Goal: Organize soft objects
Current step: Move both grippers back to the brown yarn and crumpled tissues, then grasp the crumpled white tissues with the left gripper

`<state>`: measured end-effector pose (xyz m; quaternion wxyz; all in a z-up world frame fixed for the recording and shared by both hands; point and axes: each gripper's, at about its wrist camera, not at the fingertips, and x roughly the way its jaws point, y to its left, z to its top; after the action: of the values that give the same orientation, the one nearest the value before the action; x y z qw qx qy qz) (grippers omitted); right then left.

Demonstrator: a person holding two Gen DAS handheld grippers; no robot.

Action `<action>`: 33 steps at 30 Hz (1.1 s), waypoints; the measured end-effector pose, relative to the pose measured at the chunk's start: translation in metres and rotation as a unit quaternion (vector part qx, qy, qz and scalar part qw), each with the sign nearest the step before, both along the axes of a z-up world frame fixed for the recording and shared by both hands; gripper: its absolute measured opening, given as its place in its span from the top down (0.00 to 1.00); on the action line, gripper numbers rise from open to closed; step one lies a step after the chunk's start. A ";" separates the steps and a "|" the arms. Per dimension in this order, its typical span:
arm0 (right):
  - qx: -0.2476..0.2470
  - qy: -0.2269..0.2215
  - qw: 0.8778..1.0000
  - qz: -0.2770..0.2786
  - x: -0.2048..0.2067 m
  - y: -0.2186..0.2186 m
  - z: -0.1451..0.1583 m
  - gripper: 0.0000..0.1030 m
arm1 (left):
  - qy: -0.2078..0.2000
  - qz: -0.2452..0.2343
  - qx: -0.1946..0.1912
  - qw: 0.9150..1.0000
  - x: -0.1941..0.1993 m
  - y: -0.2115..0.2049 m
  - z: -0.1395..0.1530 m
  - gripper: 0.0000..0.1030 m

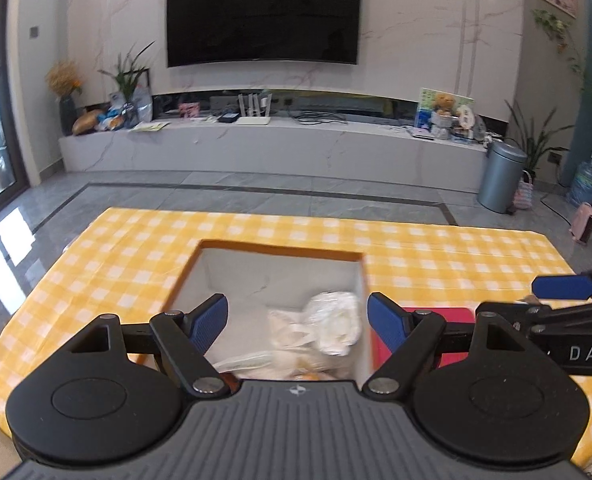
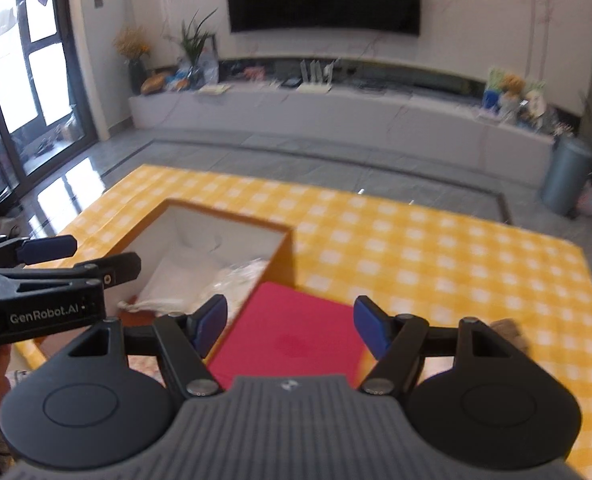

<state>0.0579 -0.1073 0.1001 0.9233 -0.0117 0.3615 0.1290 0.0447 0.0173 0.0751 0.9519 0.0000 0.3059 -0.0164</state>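
Observation:
An open orange box (image 1: 280, 252) with a white lining stands on the yellow checked table (image 1: 415, 256). Soft items in clear plastic bags (image 1: 331, 326) lie inside it; they also show in the right wrist view (image 2: 240, 280). My left gripper (image 1: 297, 322) is open and empty, hovering over the box. A flat red object (image 2: 296, 336) lies on the table just right of the box (image 2: 200, 216). My right gripper (image 2: 290, 322) is open and empty above the red object. A small brownish soft thing (image 2: 509, 330) lies to its right, blurred.
The right gripper's arm enters the left wrist view at the right edge (image 1: 563, 288); the left gripper shows at the left of the right wrist view (image 2: 44, 252). Beyond the table are grey floor, a TV bench (image 1: 272, 148) and a grey bin (image 1: 499, 176).

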 end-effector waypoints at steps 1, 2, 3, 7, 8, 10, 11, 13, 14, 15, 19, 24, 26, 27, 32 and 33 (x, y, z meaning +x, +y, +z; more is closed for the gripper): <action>-0.001 -0.007 1.000 -0.006 -0.002 -0.008 0.002 0.32 | 0.000 -0.004 -0.001 1.000 0.000 -0.007 0.001 0.10; -0.001 -0.013 1.000 -0.013 -0.005 -0.016 0.003 0.32 | -0.001 -0.008 -0.002 1.000 -0.001 -0.015 0.001 0.10; -0.002 -0.020 1.000 -0.020 -0.007 -0.025 0.004 0.31 | -0.002 -0.013 -0.003 1.000 -0.001 -0.022 0.001 0.10; -0.022 -0.039 0.997 -0.060 -0.010 -0.065 -0.004 0.28 | 0.005 -0.041 0.013 0.999 0.001 -0.054 -0.003 0.10; -0.030 -0.043 0.995 -0.080 -0.010 -0.077 -0.007 0.28 | 0.006 -0.046 0.019 0.999 0.001 -0.064 -0.005 0.10; -0.043 -0.044 0.991 -0.121 -0.008 -0.101 -0.017 0.28 | 0.008 -0.058 0.025 0.998 0.002 -0.082 -0.010 0.10; -0.050 -0.043 0.988 -0.139 -0.006 -0.112 -0.023 0.27 | 0.010 -0.066 0.024 0.997 0.003 -0.091 -0.012 0.10; -0.059 -0.035 0.983 -0.173 -0.001 -0.136 -0.038 0.27 | 0.017 -0.082 0.016 0.996 0.007 -0.106 -0.017 0.10; -0.058 -0.026 0.980 -0.187 0.002 -0.146 -0.048 0.27 | 0.022 -0.091 0.011 0.996 0.008 -0.114 -0.020 0.10; -0.055 -0.017 0.979 -0.198 0.007 -0.157 -0.058 0.27 | 0.024 -0.098 0.006 0.995 0.010 -0.120 -0.023 0.10; -0.034 0.030 0.974 -0.220 0.020 -0.186 -0.098 0.27 | 0.032 -0.119 0.002 0.992 0.015 -0.147 -0.037 0.10; -0.024 0.062 0.965 -0.253 0.032 -0.219 -0.123 0.27 | 0.057 -0.152 -0.018 0.987 0.023 -0.182 -0.053 0.10; -0.036 0.063 0.956 -0.283 0.031 -0.233 -0.126 0.27 | 0.079 -0.183 -0.039 0.979 0.031 -0.197 -0.059 0.10; -0.038 0.061 0.953 -0.296 0.027 -0.239 -0.127 0.27 | 0.101 -0.200 -0.050 0.973 0.038 -0.206 -0.063 0.10; -0.002 0.070 0.950 -0.304 0.022 -0.256 -0.134 0.27 | 0.154 -0.205 -0.083 0.963 0.066 -0.236 -0.080 0.11; 0.014 0.072 0.951 -0.301 0.022 -0.259 -0.136 0.27 | 0.158 -0.199 -0.076 0.964 0.069 -0.243 -0.083 0.11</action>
<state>0.0801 -0.3667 -0.0356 0.8907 0.1204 0.4120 -0.1496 0.1136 -0.2257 -0.0083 0.8664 -0.0140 0.4439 -0.2284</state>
